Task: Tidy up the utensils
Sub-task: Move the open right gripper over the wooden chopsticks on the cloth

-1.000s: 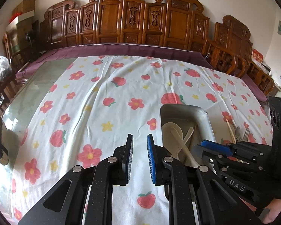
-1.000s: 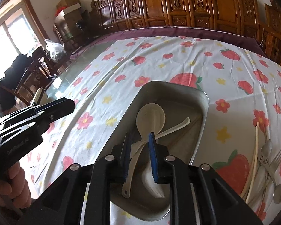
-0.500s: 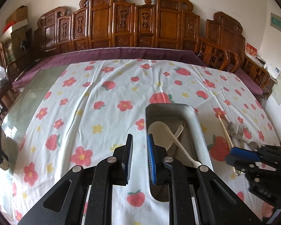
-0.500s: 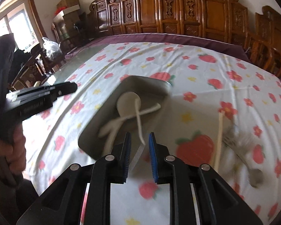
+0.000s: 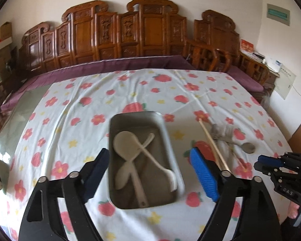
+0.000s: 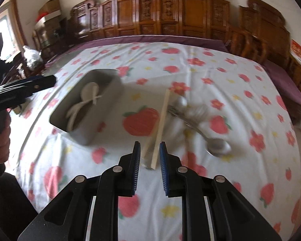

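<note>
The bench (image 5: 50, 124), spread with a flowered cloth (image 6: 210, 76), carries everything, and carved chairs (image 5: 130, 30) are ranked along its far side. Since a second ago both views have swung right across it: the tray (image 5: 166, 138), then at the right edge of the left view, is now centred there, and in the right view it has passed from under the gripper to the left. The pale spoons and fork (image 5: 130, 152) are seen crossed inside the tray, so part of the sorting is judged done.

The left gripper (image 5: 150, 160) has just been opening; its fingers (image 5: 203, 172) are now spread wide to either side of the tray, with nothing clamped between them. The right gripper (image 6: 149, 160) has been carried over the loose pile; its fingers are set narrowly apart, and the near end of the chopsticks (image 6: 160, 124) is seen in the gap, though no pressing can be made out through the blur. A pick of the chopsticks is judged to be the step in hand.

Just right of the chopsticks, the metal fork and spoons (image 6: 192, 118) are heaped together, one spoon bowl (image 6: 218, 146) nearest. The chopsticks are touched or overlapped by this cutlery near their far end, so a lift may be fouled. Boxes (image 6: 50, 10) are stacked at far left.
</note>
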